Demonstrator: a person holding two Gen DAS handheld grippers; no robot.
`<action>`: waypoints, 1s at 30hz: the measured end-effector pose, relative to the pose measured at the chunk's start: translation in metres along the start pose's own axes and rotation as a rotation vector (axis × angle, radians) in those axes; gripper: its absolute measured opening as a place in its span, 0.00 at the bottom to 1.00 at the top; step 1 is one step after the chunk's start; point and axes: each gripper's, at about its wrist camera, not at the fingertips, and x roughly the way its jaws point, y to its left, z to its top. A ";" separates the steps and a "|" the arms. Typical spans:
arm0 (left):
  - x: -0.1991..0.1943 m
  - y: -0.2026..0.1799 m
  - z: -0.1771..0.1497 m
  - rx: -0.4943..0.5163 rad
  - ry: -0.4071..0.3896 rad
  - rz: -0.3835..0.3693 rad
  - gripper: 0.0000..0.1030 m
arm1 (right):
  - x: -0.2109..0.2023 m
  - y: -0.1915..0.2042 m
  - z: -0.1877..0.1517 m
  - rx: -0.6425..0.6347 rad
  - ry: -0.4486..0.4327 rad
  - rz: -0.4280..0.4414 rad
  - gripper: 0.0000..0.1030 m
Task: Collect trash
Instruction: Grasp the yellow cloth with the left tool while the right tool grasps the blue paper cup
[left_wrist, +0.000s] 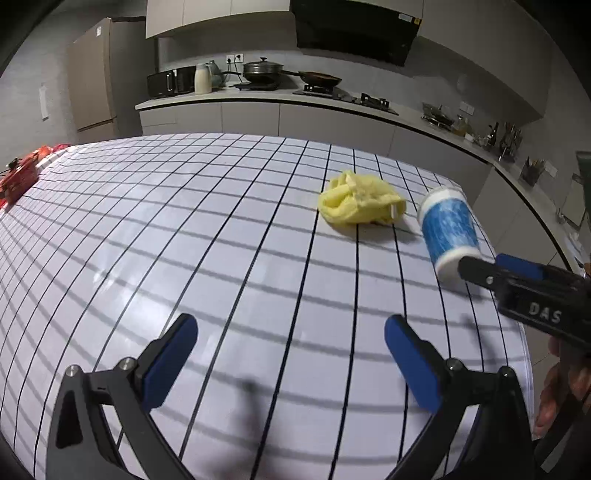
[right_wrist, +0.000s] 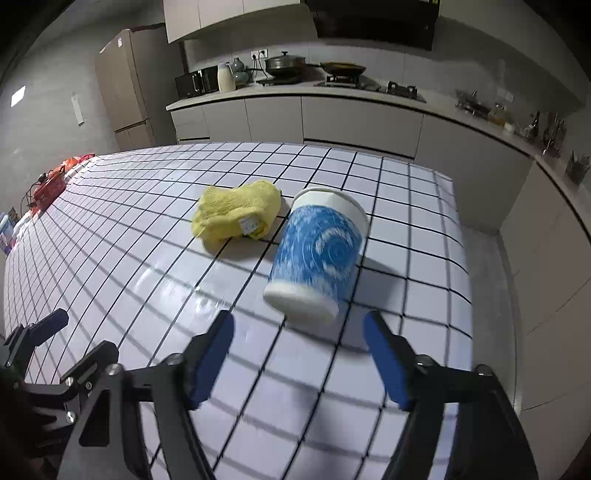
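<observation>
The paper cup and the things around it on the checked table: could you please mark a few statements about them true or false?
1. The blue and white paper cup lies on its side. True.
2. The yellow cloth is spread flat. False: it is crumpled in a heap.
3. The right gripper has its jaws shut on the cup. False: they stand open just short of it, not touching.
4. The left gripper holds nothing. True: its jaws are open over bare checked table.
5. The cloth lies to the cup's right in the right wrist view. False: it lies to the left.
</observation>
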 end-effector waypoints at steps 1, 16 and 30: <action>0.006 -0.001 0.005 0.001 0.004 -0.005 0.99 | 0.007 -0.001 0.005 0.000 0.007 -0.001 0.65; 0.080 -0.047 0.072 0.066 0.037 -0.086 0.99 | 0.071 -0.053 0.064 0.033 0.020 -0.022 0.61; 0.132 -0.051 0.105 0.069 0.106 -0.061 0.87 | 0.108 -0.061 0.099 -0.028 0.033 -0.004 0.59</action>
